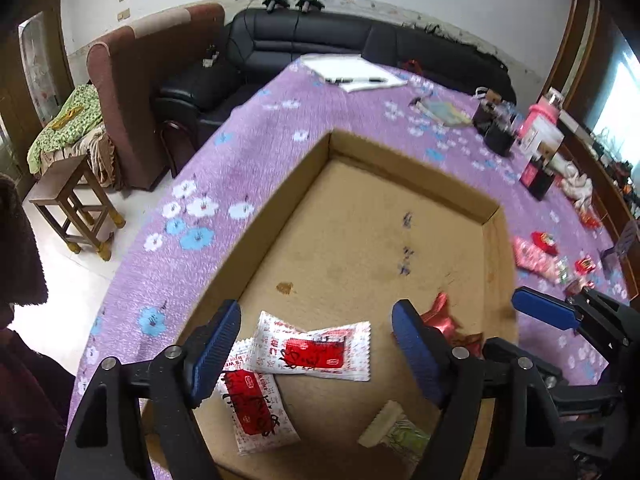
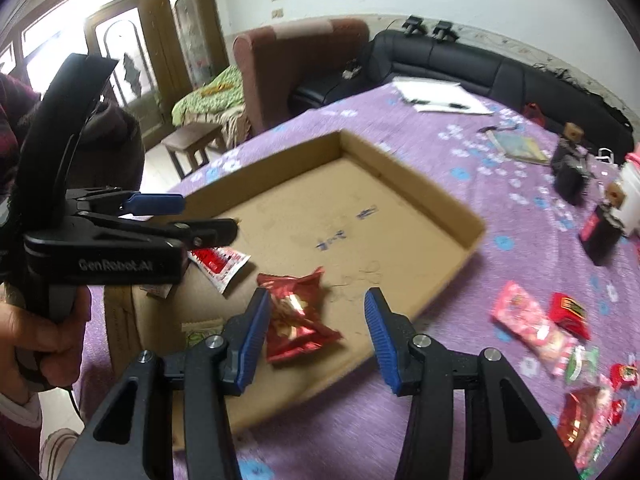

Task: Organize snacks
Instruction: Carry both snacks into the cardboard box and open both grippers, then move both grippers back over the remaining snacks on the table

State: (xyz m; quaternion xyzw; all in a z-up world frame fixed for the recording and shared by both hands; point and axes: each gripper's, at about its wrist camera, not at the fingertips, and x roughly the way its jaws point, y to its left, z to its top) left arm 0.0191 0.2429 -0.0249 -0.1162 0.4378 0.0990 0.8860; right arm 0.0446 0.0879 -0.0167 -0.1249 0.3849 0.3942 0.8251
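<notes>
A shallow cardboard tray [image 1: 416, 168] [image 2: 456, 204] lies on the purple flowered tablecloth. In it lie two white-and-red packets [image 1: 316, 354] [image 1: 256, 412], a green-and-cream packet [image 1: 396, 430] and a shiny red foil packet [image 1: 444, 318] [image 2: 298, 316]. My left gripper [image 1: 316, 344] is open above the white-and-red packets, holding nothing; it also shows in the right wrist view [image 2: 188, 216]. My right gripper [image 2: 316, 332] is open over the tray's near edge, the red foil packet by its left finger. Several loose snacks [image 2: 532, 324] lie on the cloth to the right.
Black boxes and a pink-and-white box [image 1: 536, 136] stand at the table's far right. White paper with pens [image 1: 352, 74] lies at the far end. A black sofa [image 1: 320, 36], a brown armchair [image 1: 136, 80] and a wooden stool [image 1: 72, 200] stand beyond the table.
</notes>
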